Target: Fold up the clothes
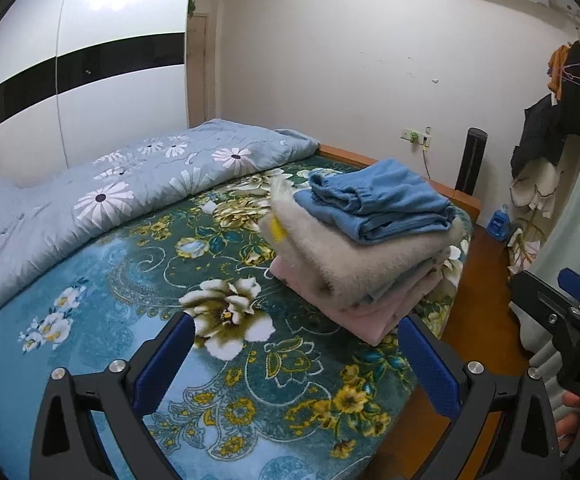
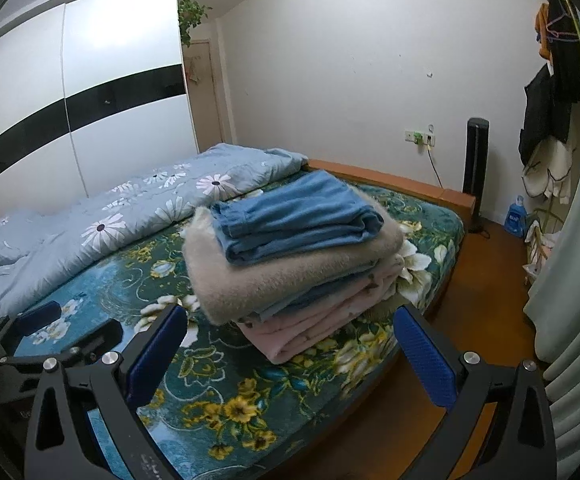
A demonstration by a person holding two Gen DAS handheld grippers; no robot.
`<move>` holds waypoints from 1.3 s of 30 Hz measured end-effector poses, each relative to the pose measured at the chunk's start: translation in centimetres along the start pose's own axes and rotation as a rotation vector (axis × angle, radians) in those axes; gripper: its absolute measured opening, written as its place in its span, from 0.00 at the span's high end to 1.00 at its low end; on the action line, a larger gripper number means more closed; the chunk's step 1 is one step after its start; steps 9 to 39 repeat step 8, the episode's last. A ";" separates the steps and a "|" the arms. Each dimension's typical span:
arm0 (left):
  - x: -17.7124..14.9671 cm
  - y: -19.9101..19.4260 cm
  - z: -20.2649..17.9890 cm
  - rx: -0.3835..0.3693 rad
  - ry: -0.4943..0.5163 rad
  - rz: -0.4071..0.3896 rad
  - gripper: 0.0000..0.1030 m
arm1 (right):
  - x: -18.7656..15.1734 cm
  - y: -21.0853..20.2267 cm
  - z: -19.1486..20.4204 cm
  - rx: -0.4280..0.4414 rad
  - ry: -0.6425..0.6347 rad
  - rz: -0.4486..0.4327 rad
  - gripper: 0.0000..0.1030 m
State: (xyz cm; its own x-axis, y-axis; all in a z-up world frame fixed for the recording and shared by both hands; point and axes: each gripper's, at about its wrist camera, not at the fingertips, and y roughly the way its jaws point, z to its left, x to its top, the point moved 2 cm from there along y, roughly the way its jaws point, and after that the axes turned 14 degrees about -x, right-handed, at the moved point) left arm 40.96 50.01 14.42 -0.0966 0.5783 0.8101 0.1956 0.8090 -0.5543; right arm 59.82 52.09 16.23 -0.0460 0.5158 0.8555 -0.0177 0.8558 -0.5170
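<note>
- Nearest, the left gripper [image 1: 295,364] has its 2 blue pads spread wide and holds nothing; under it there is only the flowered blanket [image 1: 90,312] of the bed.
- The right gripper [image 2: 290,354] is also wide apart and empty; it hangs over the bed corner, in front of the stack and not touching it.
- Just beyond, near the right corner of the bed, sits the stack of folded clothes [image 2: 290,256]; a pink piece [image 2: 290,338] is at the bottom, a fluffy beige piece [image 2: 250,276] in the middle, and blue trousers [image 2: 290,216] on top, all folded.
- Further back, a pale blue quilt [image 1: 130,188] with daisies lies bunched along the left side; behind it stand a white wardrobe [image 2: 90,80] with 1 black band, and hanging clothes [image 2: 549,112] at the far right.
- My judgement: the folding of these pieces looks finished, and I see no loose garment on the blanket; the step in hand seems to be a pause between items.
- The next move probably calls for finding another garment, or for squaring the stack, since the beige layer overhangs toward the front.
</note>
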 end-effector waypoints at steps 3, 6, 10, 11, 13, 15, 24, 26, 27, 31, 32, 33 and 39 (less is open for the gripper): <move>0.4 -0.8 -0.3 0.017 0.013 -0.023 0.00 | 0.5 -0.8 0.3 0.010 -0.002 -0.017 0.00; 0.6 -1.3 -0.4 0.028 0.014 -0.041 0.00 | 0.6 -1.2 0.5 0.019 0.003 -0.024 0.00; 0.8 -1.6 -0.2 0.026 0.003 -0.051 0.00 | 0.6 -1.3 0.5 0.020 0.001 -0.027 0.00; 0.8 -1.6 -0.2 0.026 0.003 -0.051 0.00 | 0.6 -1.3 0.5 0.020 0.001 -0.027 0.00; 0.8 -1.6 -0.2 0.026 0.003 -0.051 0.00 | 0.6 -1.3 0.5 0.020 0.001 -0.027 0.00; 0.8 -1.6 -0.2 0.026 0.003 -0.051 0.00 | 0.6 -1.3 0.5 0.020 0.001 -0.027 0.00; 0.8 -1.6 -0.2 0.026 0.003 -0.051 0.00 | 0.6 -1.3 0.5 0.020 0.001 -0.027 0.00; 0.8 -1.6 -0.2 0.026 0.003 -0.051 0.00 | 0.6 -1.3 0.5 0.020 0.001 -0.027 0.00; 0.8 -1.6 -0.2 0.026 0.003 -0.051 0.00 | 0.6 -1.3 0.5 0.020 0.001 -0.027 0.00; 0.8 -1.6 -0.2 0.026 0.003 -0.051 0.00 | 0.6 -1.3 0.5 0.020 0.001 -0.027 0.00; 0.8 -1.6 -0.2 0.026 0.003 -0.051 0.00 | 0.6 -1.3 0.5 0.020 0.001 -0.027 0.00; 0.8 -1.6 -0.2 0.026 0.003 -0.051 0.00 | 0.6 -1.3 0.5 0.020 0.001 -0.027 0.00; 0.8 -1.6 -0.2 0.026 0.003 -0.051 0.00 | 0.6 -1.3 0.5 0.020 0.001 -0.027 0.00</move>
